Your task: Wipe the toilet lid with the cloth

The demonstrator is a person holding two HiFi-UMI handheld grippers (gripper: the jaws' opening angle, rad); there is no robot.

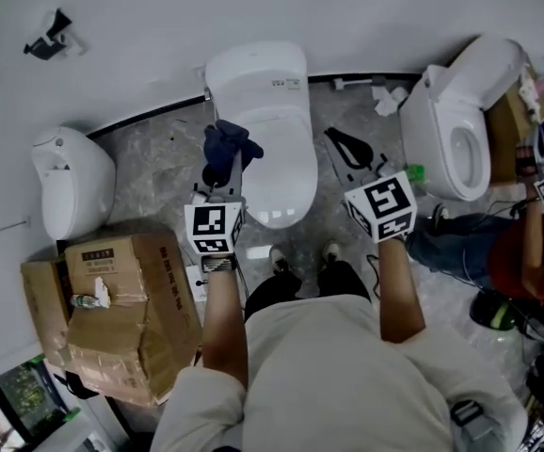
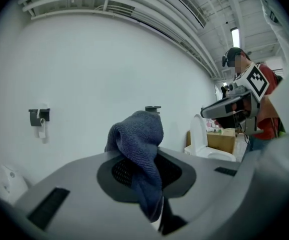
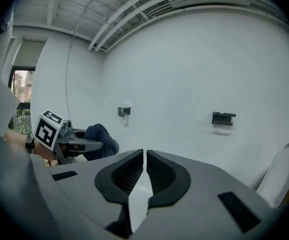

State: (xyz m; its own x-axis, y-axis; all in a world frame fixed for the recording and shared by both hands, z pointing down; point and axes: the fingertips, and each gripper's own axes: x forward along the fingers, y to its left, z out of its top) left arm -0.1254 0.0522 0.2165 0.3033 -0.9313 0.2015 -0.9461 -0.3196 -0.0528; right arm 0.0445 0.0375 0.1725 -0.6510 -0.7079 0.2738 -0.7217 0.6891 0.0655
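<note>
1 cardboard box (image 1: 121, 309) stands near a urinal (image 1: 70, 182), another toilet (image 1: 451, 130) well apart.

Counted around the middle toilet (image 1: 263, 130), with its lid down:

- Three white fixtures: that toilet, an open toilet (image 1: 456, 130) to its right, and a rounded fixture (image 1: 70, 182) to its left, of a kind I cannot tell.
- One blue cloth (image 1: 227, 149), at its left edge.
- Two grippers: the left gripper (image 1: 220, 182) and the right gripper (image 3: 144, 169).
- Two cardboard boxes: a near box (image 1: 121, 318) to its left and a far box (image 1: 509, 125) to its right.
- Two wall brackets: first bracket (image 3: 124, 111), second bracket (image 3: 223, 118).
- Two shoes before it: left shoe (image 1: 279, 258), right shoe (image 1: 330, 250).
</note>
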